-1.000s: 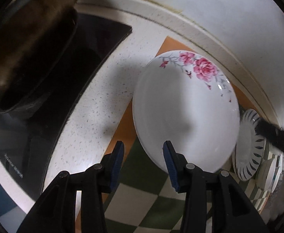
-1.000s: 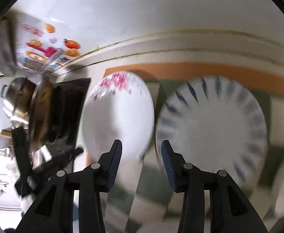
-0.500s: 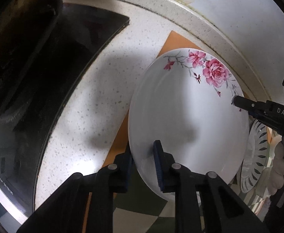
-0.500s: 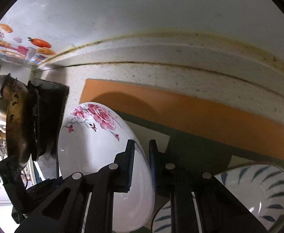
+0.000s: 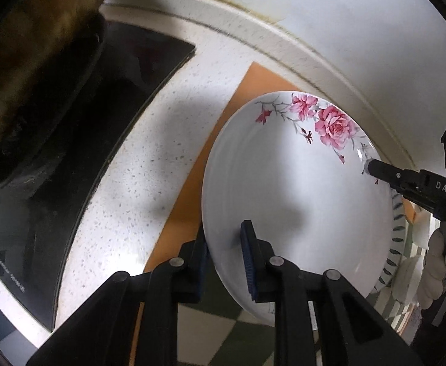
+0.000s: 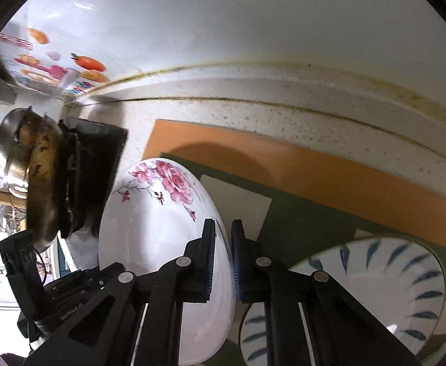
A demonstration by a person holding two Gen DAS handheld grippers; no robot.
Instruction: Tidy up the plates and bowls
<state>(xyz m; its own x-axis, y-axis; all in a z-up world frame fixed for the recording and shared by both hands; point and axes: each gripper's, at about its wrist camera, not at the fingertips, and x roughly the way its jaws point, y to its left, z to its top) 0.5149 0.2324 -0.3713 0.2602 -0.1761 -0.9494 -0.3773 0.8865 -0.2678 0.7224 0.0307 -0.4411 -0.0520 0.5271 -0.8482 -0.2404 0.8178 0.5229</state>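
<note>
I have the rose plate (image 5: 296,201) clamped from both sides now: my left gripper (image 5: 227,262) pinches its rim at about seven o'clock, my right gripper (image 6: 223,259) its opposite rim near two o'clock. A second ago both sets of jaws stood open and short of it. The plate sits tilted over the orange-edged checked mat (image 5: 247,91), with the blue-striped plate (image 6: 406,286) just beside it at three o'clock. The black stove (image 5: 106,97) lies at nine o'clock on the speckled counter (image 5: 149,167).
</note>
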